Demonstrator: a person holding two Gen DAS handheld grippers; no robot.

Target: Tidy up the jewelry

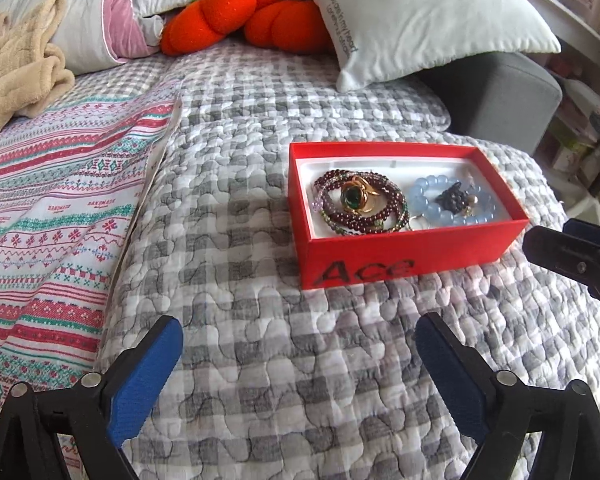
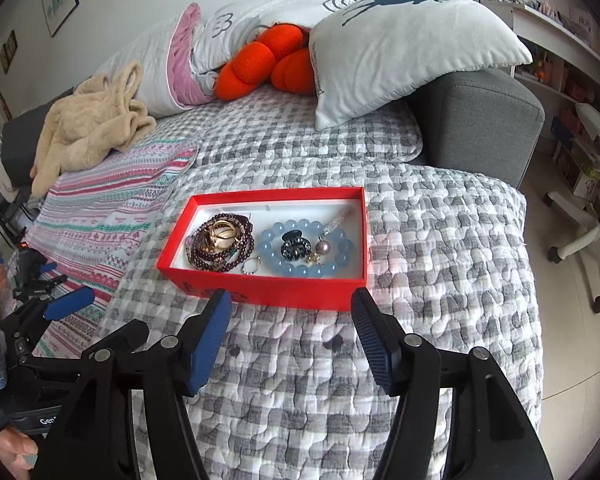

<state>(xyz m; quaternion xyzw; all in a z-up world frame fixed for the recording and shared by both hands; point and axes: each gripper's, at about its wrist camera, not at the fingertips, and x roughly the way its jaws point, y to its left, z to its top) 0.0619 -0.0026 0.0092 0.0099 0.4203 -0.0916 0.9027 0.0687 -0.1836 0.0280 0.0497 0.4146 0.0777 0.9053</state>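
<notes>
A red open box (image 1: 416, 254) (image 2: 276, 296) marked "Ace" rests on the grey checked quilt. Inside lie a dark red bead bracelet (image 1: 364, 222) (image 2: 204, 258) with a gold green-stone ring (image 1: 358, 198) on it, a pale blue bead bracelet (image 1: 424, 190) (image 2: 276, 262), a small dark hair clip (image 1: 454, 198) (image 2: 294, 246), a pearl earring (image 2: 323, 249) and a thin silver ring (image 2: 252, 266). My left gripper (image 1: 298, 326) stands open over bare quilt, short of the box. My right gripper (image 2: 290, 300) is open just before the box's near wall, nothing between its fingers.
A patterned striped cloth (image 1: 48, 216) (image 2: 112, 216) lies left of the box. Pillows (image 1: 428, 16) (image 2: 400, 44), an orange cushion (image 1: 228, 12) (image 2: 256, 64) and a beige garment (image 1: 16, 64) (image 2: 88, 128) sit at the back. The quilt edge drops to the floor on the right, near an office chair (image 2: 584, 240).
</notes>
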